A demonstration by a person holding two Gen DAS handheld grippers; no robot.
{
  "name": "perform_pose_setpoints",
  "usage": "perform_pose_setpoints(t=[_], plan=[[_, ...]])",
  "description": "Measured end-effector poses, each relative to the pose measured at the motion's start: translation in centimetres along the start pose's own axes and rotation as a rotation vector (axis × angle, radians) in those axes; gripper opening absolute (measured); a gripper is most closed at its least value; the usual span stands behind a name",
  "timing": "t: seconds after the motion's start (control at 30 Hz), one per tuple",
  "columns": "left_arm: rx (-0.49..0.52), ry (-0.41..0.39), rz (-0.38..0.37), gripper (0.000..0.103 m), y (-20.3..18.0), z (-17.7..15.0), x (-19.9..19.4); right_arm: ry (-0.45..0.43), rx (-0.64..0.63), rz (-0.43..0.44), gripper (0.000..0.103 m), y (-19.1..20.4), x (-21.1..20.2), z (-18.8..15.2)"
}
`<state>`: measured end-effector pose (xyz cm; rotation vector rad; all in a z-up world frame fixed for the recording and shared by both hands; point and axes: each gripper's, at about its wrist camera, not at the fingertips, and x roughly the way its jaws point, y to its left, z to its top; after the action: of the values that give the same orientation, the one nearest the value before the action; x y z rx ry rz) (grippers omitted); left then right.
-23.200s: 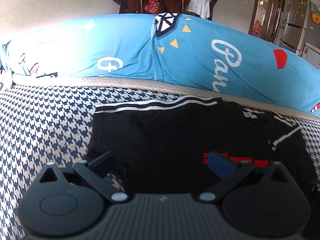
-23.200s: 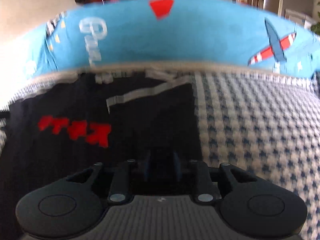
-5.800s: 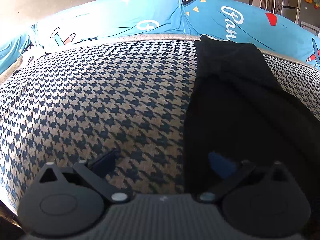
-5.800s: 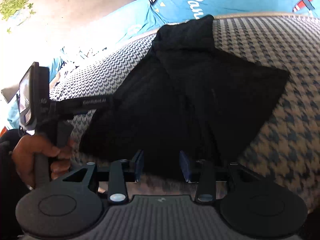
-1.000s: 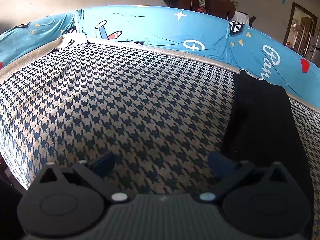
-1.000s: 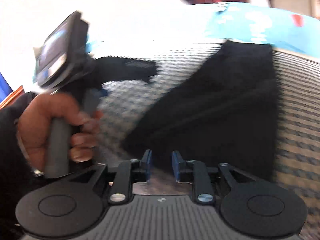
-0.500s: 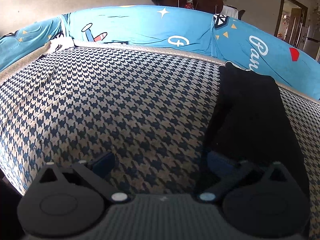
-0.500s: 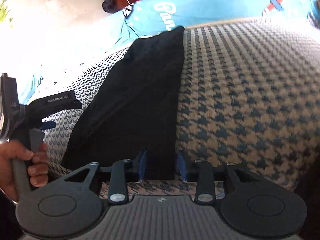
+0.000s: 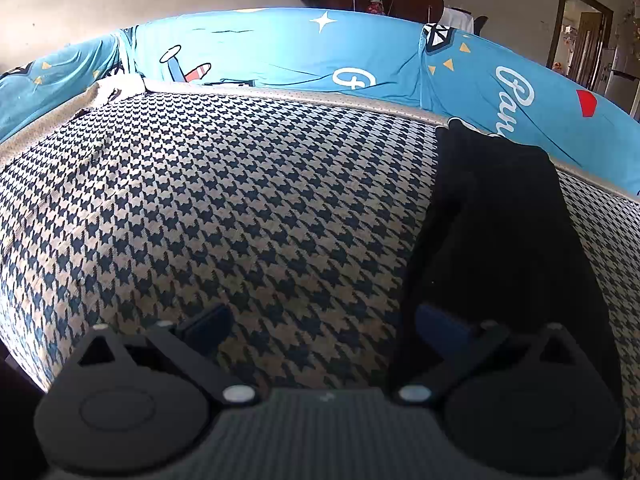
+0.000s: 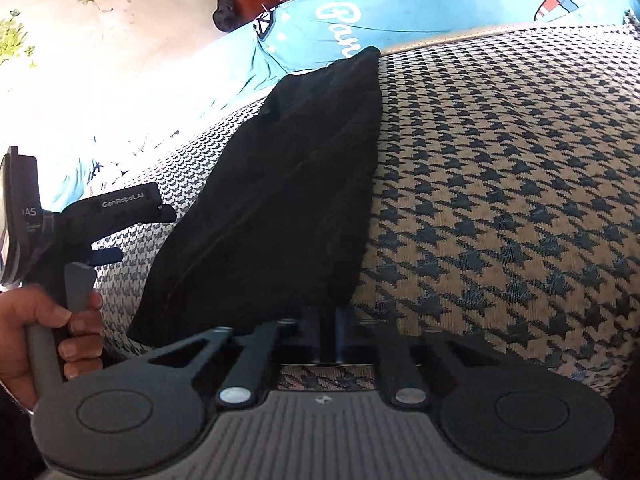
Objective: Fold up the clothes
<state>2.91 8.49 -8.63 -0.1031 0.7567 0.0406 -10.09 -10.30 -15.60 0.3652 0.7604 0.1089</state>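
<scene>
I had a sofa seat (image 9: 248, 208) under both cameras, covered in a navy-and-tan houndstooth weave, with a pale piped edge along its back where it met the bright blue printed back cushions (image 9: 280, 52). Directly on the seat lay one black garment (image 10: 288, 184), folded into a long narrow strip. It ran from the near edge of the seat back to the cushions, its far end touching the blue cover.
</scene>
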Motion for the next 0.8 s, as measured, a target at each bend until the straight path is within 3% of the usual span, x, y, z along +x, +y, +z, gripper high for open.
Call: perform_pose_setpoints(t=[0.17, 0.37, 0.63, 0.8], plan=[[-0.007, 0.0, 0.011, 0.103, 0.2, 0.0, 0.1, 0.001, -0.061, -0.085, 0.006, 1.0, -1.8, 0.0], [-0.006, -0.002, 0.021, 0.103, 0.1, 0.0, 0.1, 0.091, -0.051, -0.174, 0.004, 0.3, -0.8, -0.7], [-0.032, -0.003, -0.046, 0.103, -0.2, 0.6, 0.6, 0.052, -0.021, -0.214, 0.008, 0.0, -2.5, -0.3], [0.01, -0.037, -0.093, 0.103, -1.8, 1.9, 1.1, 0.01, 0.006, -0.183, 0.01, -0.6, -2.9, 0.5]])
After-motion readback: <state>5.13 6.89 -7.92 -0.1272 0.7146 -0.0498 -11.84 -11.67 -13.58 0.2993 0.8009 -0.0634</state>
